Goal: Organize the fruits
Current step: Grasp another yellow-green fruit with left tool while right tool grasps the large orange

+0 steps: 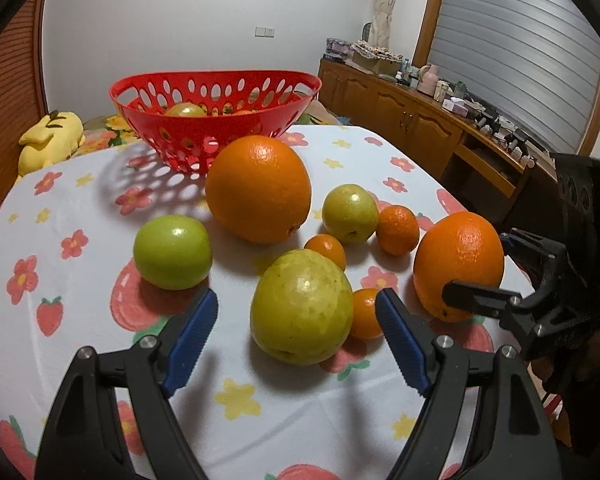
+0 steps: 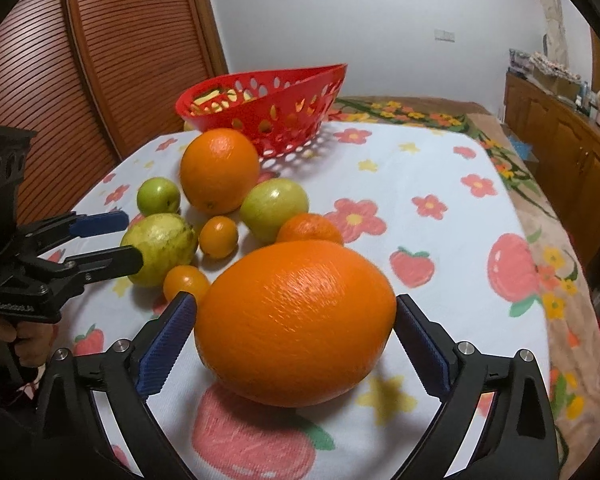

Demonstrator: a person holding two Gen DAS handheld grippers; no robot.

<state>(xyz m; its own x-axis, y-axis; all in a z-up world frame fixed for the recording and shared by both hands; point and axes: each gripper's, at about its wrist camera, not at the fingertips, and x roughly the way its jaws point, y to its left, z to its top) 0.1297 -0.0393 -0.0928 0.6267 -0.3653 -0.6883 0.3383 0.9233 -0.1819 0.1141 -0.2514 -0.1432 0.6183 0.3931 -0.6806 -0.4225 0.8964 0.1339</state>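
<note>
Bracketing: big orange [image 2: 296, 322] is being straddled by right gripper [image 2: 296, 340], spread, not clamped yet.
Left gripper [image 1: 296, 338]: being held open around guava [image 1: 301, 306].
Handling: heavy-ish, firm, rolls easily; widest middle should be pinched.

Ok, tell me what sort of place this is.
Probably a bedroom at home: a table under a floral tablecloth, a wooden sideboard crowded with household items, and a yellow plush toy on floral bedding.

Small white lettering on the left gripper [image 2: 114, 242] body is too blurred to read.
</note>
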